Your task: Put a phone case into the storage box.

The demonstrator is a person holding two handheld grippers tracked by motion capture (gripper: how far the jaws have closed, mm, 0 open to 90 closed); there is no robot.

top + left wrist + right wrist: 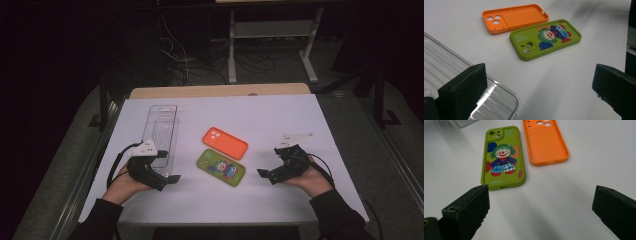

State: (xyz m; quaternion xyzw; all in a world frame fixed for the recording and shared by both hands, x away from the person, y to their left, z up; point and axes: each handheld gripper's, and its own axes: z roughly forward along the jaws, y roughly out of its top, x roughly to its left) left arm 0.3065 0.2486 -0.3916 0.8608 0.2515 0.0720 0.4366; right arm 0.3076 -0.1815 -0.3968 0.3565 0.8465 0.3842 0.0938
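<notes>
Two phone cases lie side by side in the middle of the white table. The orange case lies hollow side up. The green case shows its printed clown figure. My left gripper is open and low over the table, to the left of the cases, with one jaw over the near end of a clear plastic box. To the right of the cases my right gripper is open and points at them. Nothing sits between either pair of jaws.
The clear ribbed box runs lengthwise along the table's left side, and its corner is seen beyond the green case. A wooden strip edges the far side of the table. Beyond it, desk legs and cables stand on the dark floor.
</notes>
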